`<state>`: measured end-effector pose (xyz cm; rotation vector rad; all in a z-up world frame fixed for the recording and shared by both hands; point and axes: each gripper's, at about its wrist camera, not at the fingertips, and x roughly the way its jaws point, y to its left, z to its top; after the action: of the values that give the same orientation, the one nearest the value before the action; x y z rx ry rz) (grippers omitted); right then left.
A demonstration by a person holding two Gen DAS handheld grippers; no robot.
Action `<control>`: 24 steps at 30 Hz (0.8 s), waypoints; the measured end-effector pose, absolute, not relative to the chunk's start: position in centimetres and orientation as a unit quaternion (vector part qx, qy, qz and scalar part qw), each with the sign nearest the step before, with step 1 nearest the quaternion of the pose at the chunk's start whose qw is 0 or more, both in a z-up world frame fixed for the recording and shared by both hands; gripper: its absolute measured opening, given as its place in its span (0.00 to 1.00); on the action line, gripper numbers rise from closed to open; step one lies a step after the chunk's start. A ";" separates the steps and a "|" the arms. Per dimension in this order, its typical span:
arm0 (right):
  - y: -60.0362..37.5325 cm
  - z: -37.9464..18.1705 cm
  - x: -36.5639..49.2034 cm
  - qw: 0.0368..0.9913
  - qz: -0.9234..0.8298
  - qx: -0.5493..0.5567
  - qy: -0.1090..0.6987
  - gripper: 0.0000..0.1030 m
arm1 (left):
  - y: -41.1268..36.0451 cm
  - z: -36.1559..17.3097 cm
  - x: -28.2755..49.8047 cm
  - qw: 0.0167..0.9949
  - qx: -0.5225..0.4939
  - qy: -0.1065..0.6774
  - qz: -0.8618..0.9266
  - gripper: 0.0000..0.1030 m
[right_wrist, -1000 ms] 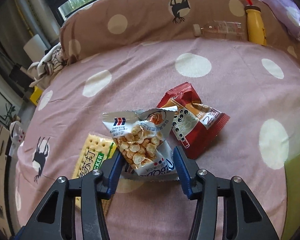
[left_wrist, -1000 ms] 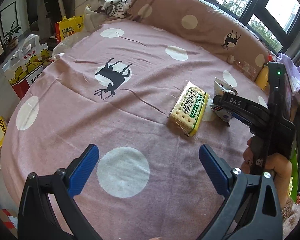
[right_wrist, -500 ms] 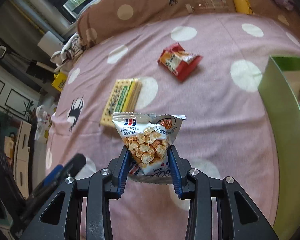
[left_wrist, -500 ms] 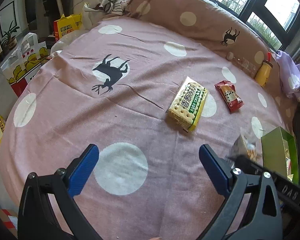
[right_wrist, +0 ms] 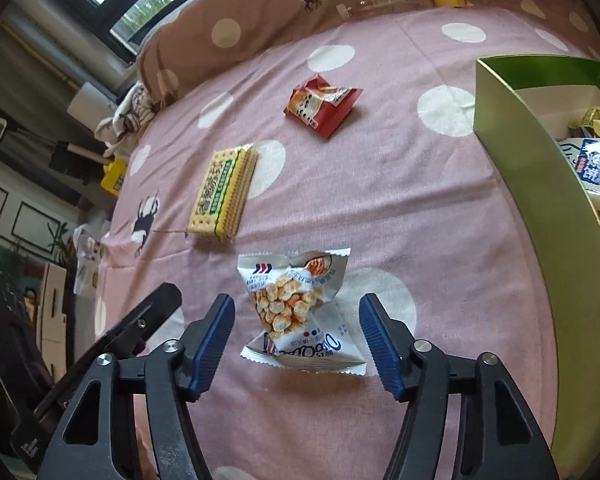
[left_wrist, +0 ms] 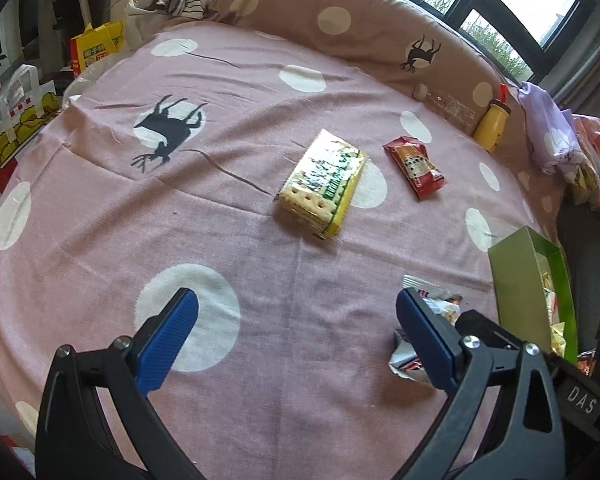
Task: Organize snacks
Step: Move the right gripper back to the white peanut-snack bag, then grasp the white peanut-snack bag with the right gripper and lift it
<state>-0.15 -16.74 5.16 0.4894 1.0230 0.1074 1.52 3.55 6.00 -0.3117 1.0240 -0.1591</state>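
Right wrist: green box (right_wrist: 512, 152) beside popcorn packet (right_wrist: 296, 308).

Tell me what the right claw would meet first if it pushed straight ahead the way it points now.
Most likely the white crinkly bag of puffed corn snacks, lying between the right claw's just-opened jaws, neither pad touching it. Beyond it only pink polka-dot bedsheet, though depth is hard to judge.

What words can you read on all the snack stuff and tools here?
"DAS": on the black body of the right gripper.
Cracker pack: green label with large Chinese characters, too blurred to read surely.
White snack bag: blue print upside down, unreadable.
Red packet: print too small.
Yellow bag: characters too small.
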 end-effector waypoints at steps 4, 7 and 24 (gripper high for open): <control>-18.3 5.4 -0.6 0.836 0.067 0.281 0.467 0.65 | 2.4 6.1 1.2 0.842 -0.171 0.493 -0.138 0.94; -18.7 5.1 -0.6 0.828 0.081 0.297 0.468 0.65 | 1.0 6.1 0.9 0.833 -0.169 0.496 -0.179 0.85; -19.0 0.6 1.4 0.783 0.097 0.345 0.509 0.55 | -4.5 3.6 0.6 0.801 -0.134 0.523 -0.259 0.44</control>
<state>1.41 -18.96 0.59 0.7439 1.0998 0.2095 0.61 -4.45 3.60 -0.2865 1.1221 -0.5543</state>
